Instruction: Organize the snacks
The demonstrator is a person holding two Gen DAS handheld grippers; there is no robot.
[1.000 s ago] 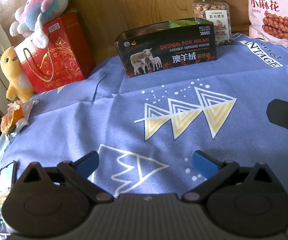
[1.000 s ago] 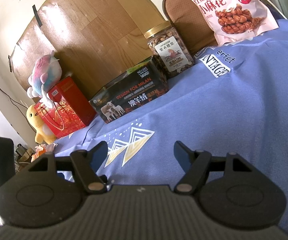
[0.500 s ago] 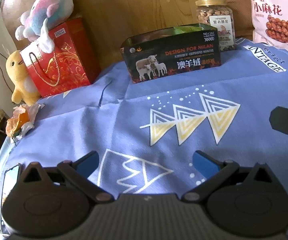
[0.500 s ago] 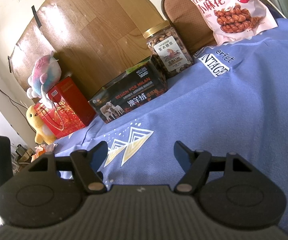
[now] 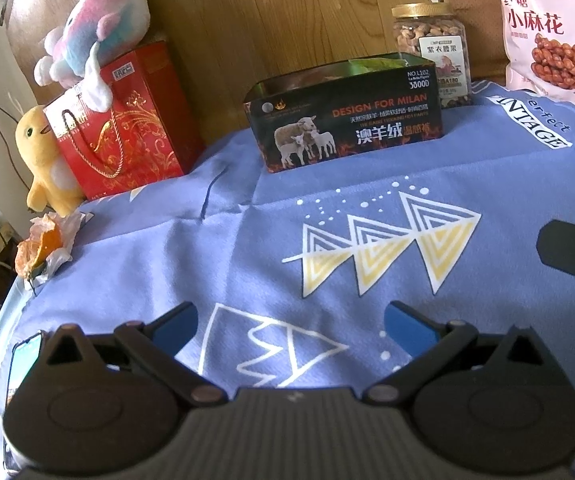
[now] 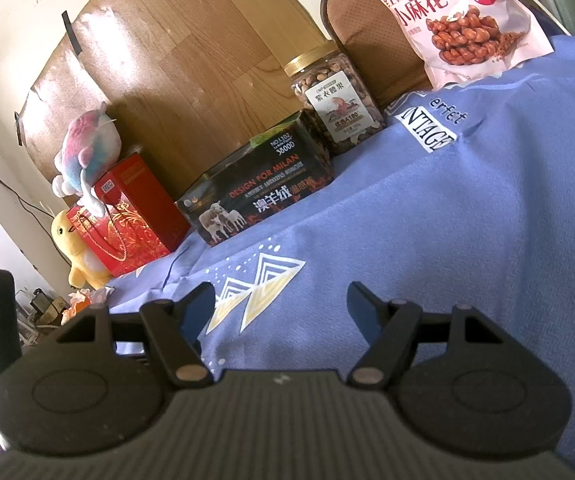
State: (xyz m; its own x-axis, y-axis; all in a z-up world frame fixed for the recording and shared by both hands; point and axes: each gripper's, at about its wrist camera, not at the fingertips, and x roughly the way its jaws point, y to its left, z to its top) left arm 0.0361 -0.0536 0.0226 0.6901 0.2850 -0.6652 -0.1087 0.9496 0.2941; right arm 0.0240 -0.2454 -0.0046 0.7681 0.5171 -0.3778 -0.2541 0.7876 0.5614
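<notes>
Both my tools are empty. The left gripper (image 5: 289, 322) has its blue-padded jaws spread wide over the blue cloth (image 5: 247, 240), nothing between them. The right gripper (image 6: 281, 306) is likewise spread and holds nothing; both hover well short of the snacks.

The snacks sit at the far edge of the cloth, against the wood panel (image 5: 287, 8). The nut jar (image 5: 431, 52) stands upright just behind the right end of the black box (image 5: 347, 128), touching it or nearly; I cannot tell which. The pink snack bag (image 6: 455, 20) leans on a brown chair back (image 6: 367, 40), off to the right.

Handling guesses: the jar looks like clear rigid plastic with a gold screw lid, squarish with rounded corners, packed full, so probably the heaviest item. Its walls are smooth and likely slippery, so I'd grip it mid-body across the label, not by the lid. The bag is glossy film, puffy, light, and soft; the twists inside are likely brittle, so I'd pinch the top seal or a corner, not squeeze the middle. The box is an open-top carton, printed, thin-walled, with something green showing inside; it probably serves as the bin. Its walls would flex if I pinched one.

Clutter on the left: a red gift bag (image 5: 127, 120), shiny with a cord handle, and fuzzy plush toys (image 5: 95, 28).
</notes>
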